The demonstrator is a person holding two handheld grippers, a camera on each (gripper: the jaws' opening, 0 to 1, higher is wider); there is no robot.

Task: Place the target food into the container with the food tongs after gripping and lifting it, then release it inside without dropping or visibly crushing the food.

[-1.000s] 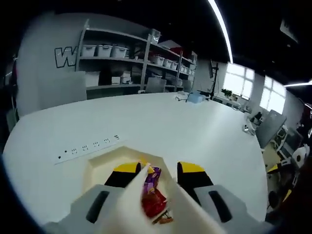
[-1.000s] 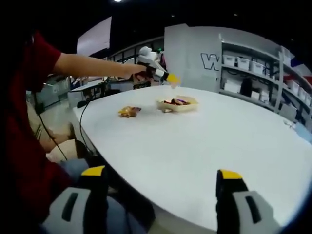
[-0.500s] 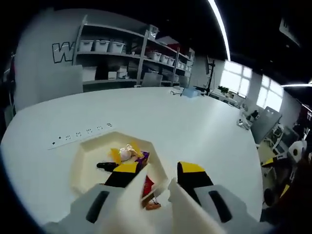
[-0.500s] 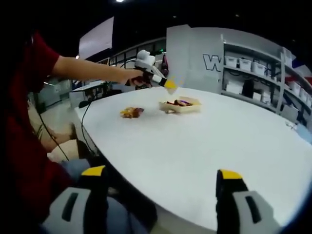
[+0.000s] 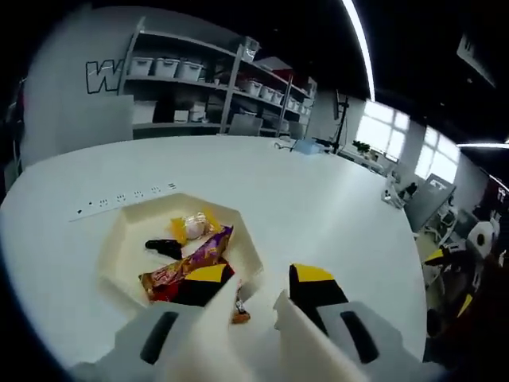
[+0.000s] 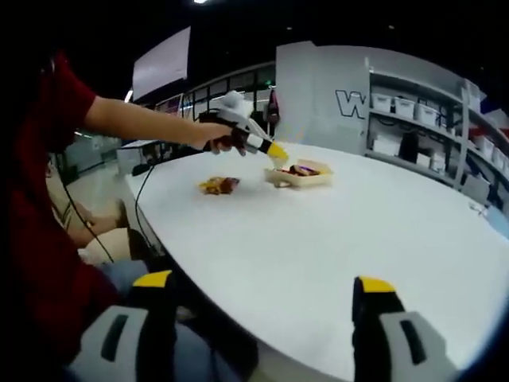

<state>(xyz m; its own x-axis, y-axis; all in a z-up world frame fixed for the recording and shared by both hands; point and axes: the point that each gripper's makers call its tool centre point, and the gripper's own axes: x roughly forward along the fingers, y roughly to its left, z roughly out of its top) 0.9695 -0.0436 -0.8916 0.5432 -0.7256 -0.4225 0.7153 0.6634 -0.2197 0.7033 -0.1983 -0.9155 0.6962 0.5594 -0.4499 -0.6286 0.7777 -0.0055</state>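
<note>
A cream hexagonal container (image 5: pixel 119 255) sits on the white table (image 5: pixel 318 199). In it lie a purple and yellow snack packet (image 5: pixel 191 259), a black piece (image 5: pixel 165 248) and a pale wrapped piece (image 5: pixel 194 225). My left gripper (image 5: pixel 260 274) is shut on the white food tongs (image 5: pixel 219 326), whose two arms stand apart just short of the container's near edge with nothing between them. In the right gripper view a hand holds my left gripper (image 6: pixel 238 131) over the container (image 6: pixel 306 177). My right gripper (image 6: pixel 263 282) hangs open above the table's near edge.
A small orange scrap (image 5: pixel 238 317) lies on the table by the container's near wall. An orange snack packet (image 6: pixel 220 185) lies left of the container. A socket strip (image 5: pixel 123 199) sits behind the container. Shelves with bins (image 5: pixel 199 87) line the back wall.
The red and purple packet that was between the tong arms now lies in the container, free of them. The left gripper view has pulled back. My right gripper has stayed put.
</note>
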